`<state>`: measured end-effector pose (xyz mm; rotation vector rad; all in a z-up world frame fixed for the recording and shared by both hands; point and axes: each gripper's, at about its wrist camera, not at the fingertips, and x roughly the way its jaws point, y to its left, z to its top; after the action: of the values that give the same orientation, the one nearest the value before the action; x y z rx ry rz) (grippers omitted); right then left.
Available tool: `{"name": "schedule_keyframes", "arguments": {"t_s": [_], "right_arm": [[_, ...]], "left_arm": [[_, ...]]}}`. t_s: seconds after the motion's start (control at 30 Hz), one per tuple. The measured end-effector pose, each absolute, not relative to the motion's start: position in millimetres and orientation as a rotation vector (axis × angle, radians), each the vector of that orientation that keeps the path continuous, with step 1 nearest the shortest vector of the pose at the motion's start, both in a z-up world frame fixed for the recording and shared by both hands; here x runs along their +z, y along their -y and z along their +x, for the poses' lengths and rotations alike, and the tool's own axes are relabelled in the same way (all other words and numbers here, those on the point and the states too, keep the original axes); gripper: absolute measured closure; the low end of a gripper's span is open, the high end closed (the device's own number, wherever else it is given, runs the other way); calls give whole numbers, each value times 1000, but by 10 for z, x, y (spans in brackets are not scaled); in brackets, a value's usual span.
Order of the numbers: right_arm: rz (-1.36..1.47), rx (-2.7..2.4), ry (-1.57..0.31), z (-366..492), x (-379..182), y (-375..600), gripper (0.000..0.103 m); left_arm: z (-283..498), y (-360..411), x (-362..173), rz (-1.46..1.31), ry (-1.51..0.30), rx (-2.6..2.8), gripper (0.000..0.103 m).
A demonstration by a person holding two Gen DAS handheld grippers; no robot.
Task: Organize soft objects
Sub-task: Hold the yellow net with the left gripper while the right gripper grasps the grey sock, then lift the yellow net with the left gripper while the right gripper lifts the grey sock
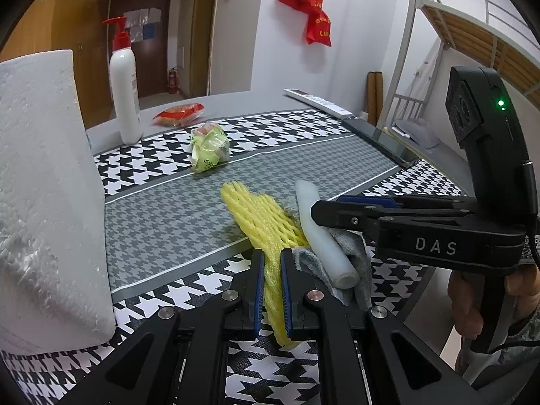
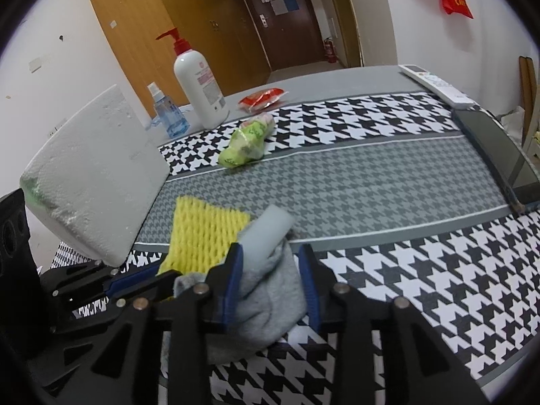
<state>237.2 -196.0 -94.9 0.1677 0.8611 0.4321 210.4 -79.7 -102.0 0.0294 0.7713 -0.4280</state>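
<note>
Left wrist: jaws tight on yellow foam net [image 1: 260,219]; right jaws apart around grey cloth [image 2: 266,290].

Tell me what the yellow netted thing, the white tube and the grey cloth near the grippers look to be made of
Yellow sleeve: likely expanded foam mesh, matte, going by its puffy woven-looking ribs; the left gripper pinches it flat. White tube: probably foam or soft plastic, smooth and slightly translucent; hard to say which. Grey cloth: knit or fleecy fabric, fuzzy and crumpled, lying between the right gripper fingers.
</note>
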Motion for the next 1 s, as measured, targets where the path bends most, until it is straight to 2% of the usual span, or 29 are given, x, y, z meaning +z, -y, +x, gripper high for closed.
{"name": "schedule_keyframes", "arguments": {"t_s": [0.67,0.8,0.9,1.0], "right_arm": [[157,479,-882,2460,-1032,1789,65],[206,497,-833,2458,-1011,1824,81],[198,507,-812,2440,-955,1816,87],[199,503,-796,2401,-898,1853,87]], "left_arm": [[2090,784,-1028,20,-775,-448,93],[2100,775,-1032,15,-779,-450,93],[2105,756,-1025,6,-774,-447,93],[2087,737,-995,10,-758,-441,93]]}}
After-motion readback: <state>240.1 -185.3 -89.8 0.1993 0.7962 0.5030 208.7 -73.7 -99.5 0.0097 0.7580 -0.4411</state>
